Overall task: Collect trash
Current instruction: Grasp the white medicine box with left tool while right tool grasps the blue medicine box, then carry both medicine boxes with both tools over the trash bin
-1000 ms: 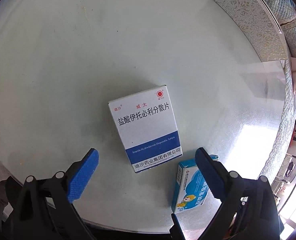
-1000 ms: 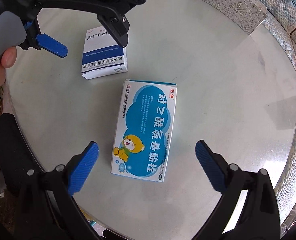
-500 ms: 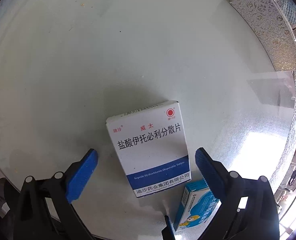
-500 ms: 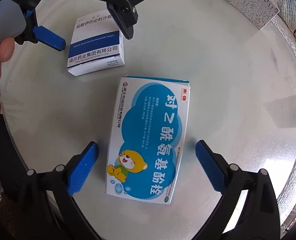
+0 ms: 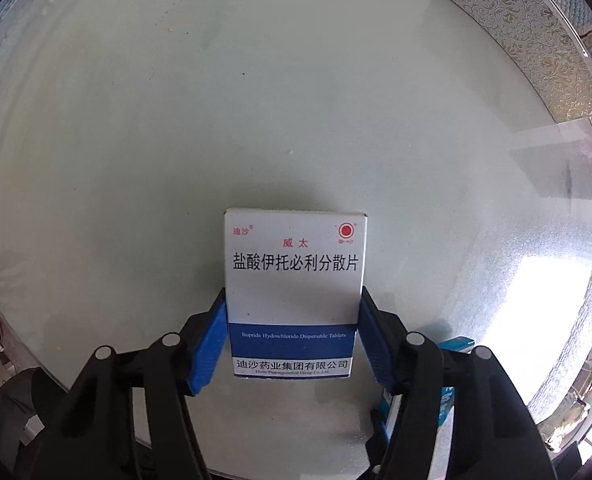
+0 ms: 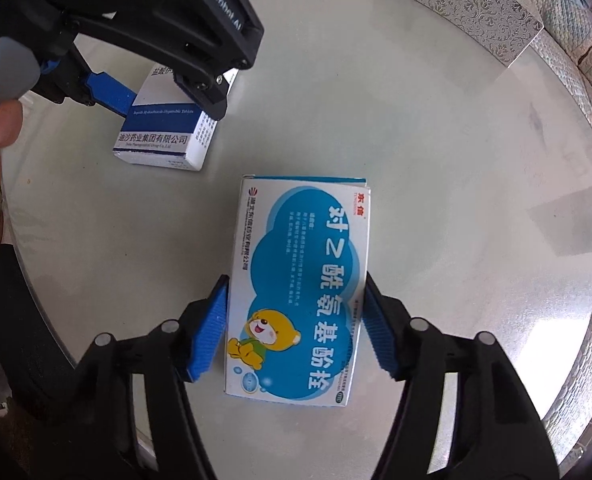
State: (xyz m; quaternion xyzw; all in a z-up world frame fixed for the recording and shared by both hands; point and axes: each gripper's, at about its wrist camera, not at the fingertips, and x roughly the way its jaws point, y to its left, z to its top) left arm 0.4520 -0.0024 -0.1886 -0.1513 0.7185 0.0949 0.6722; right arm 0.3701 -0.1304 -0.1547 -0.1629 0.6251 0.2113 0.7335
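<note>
Left wrist view: left tool (image 5: 292, 340) closing, blue pads touching both sides of the white-and-blue tablet box (image 5: 294, 280), lower centre, flat on the glass counter (image 5: 256, 100).
Right wrist view: right tool (image 6: 294, 336) closing, pads against the bear-printed blue medicine box (image 6: 300, 280), lower centre.

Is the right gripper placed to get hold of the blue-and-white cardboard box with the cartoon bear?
Probably yes. The right gripper straddles the blue-and-white cardboard bear box, its closing blue fingers at both long sides. The left gripper is busy at the white-and-navy box, apart.
</note>
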